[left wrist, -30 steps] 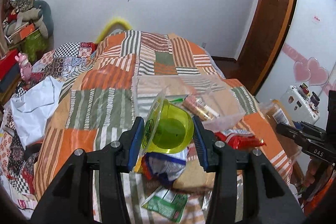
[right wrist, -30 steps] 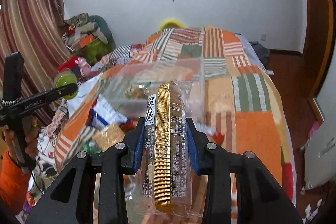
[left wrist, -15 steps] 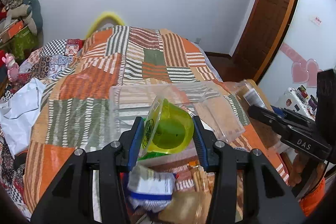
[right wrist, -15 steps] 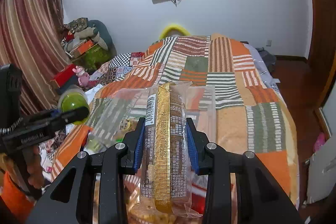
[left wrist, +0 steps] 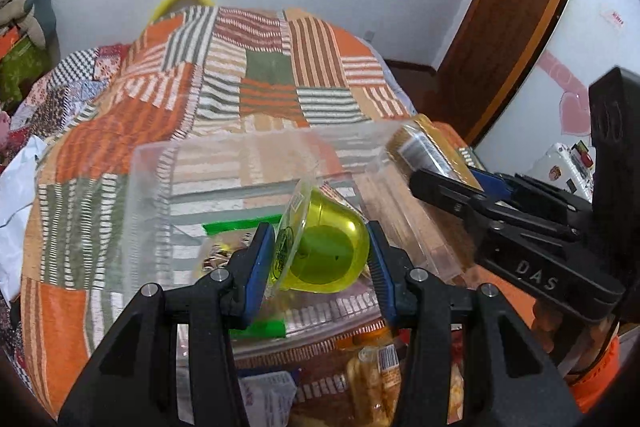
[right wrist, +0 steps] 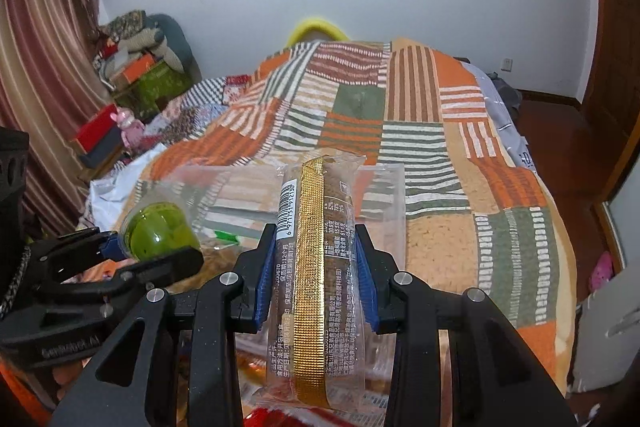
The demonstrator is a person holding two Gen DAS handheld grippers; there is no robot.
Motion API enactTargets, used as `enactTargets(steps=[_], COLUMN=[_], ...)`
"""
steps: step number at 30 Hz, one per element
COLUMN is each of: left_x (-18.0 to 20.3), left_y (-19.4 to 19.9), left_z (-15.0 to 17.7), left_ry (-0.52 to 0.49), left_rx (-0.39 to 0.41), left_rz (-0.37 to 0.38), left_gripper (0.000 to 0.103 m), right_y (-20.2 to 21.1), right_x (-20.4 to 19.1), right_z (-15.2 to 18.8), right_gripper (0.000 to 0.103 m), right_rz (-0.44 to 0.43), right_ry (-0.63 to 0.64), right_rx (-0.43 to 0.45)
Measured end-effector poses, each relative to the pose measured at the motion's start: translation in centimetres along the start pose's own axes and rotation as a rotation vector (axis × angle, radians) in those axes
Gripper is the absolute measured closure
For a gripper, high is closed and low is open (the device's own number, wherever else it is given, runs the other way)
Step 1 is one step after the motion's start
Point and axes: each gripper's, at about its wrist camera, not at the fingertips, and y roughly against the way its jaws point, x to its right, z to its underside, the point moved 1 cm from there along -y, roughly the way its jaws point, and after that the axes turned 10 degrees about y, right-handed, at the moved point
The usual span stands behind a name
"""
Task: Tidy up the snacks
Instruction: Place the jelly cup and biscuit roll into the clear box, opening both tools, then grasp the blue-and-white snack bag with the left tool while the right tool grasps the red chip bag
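Left gripper [left wrist: 322, 259] clamps a green jelly cup [left wrist: 320, 251] lying sideways, lid leftward, above the clear bin [left wrist: 148, 187]. Right gripper [right wrist: 316, 267] grips a gold-striped snack packet [right wrist: 316, 259], long axis pointing forward along the fingers, over the bin's near-right edge.

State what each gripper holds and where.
Left gripper: green jelly cup, clamped lid to base. Right gripper: gold-striped clear snack packet, gripped across its middle.

"DAS" in grey letters on the black body of the right claw [left wrist: 536, 277]. Barcode with digits "6 971751 912130" and small Chinese print on the snack packet [right wrist: 316, 259].
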Motion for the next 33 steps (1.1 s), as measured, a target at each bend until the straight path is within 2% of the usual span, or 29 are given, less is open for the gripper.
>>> enactTargets(steps=[6, 11, 21, 25, 27, 31, 33], left_x=[-0.1, -0.7, 0.1, 0.2, 0.1, -0.7, -1.4], left_y=[-2.3, -3.4, 0.9, 3.6, 4.8, 7.1, 8.0], left_z=[0.0, -0.1, -0.4, -0.1, 0.1, 0.9, 1.7], left_ry=[0.007, 0.030, -0.015, -0.043, -0.054, -0.065, -0.065], left_rx=[-0.057, -0.091, 0.022, 0.076, 0.101, 0.151, 0.164], left_rz=[-0.019, -0.027, -0.020, -0.031, -0.039, -0.063, -0.077], left_gripper=[0.057, 0.055, 0.046, 0.040, 0.032, 0.019, 0.012], right_y=[-2.0, -2.3, 1.3, 3.0, 3.9, 5.4, 5.9], right_x=[0.6, 1.2, 1.1, 0.8, 0.5, 0.3, 0.2], right_z=[0.1, 0.3, -0.1, 0.2, 0.6, 1.7, 2.3], right_gripper=[0.070, 0.067, 0.066, 0.052, 0.046, 0.013, 0.008], right_rz=[0.005, -0.018, -0.013, -0.009, 0.000, 0.051, 0.062], right_ry=[0.023, -0.001, 0.004, -0.002, -0.003, -0.015, -0.016], right_rx=[-0.072, -0.096, -0.019, 0.013, 0.030, 0.066, 0.072])
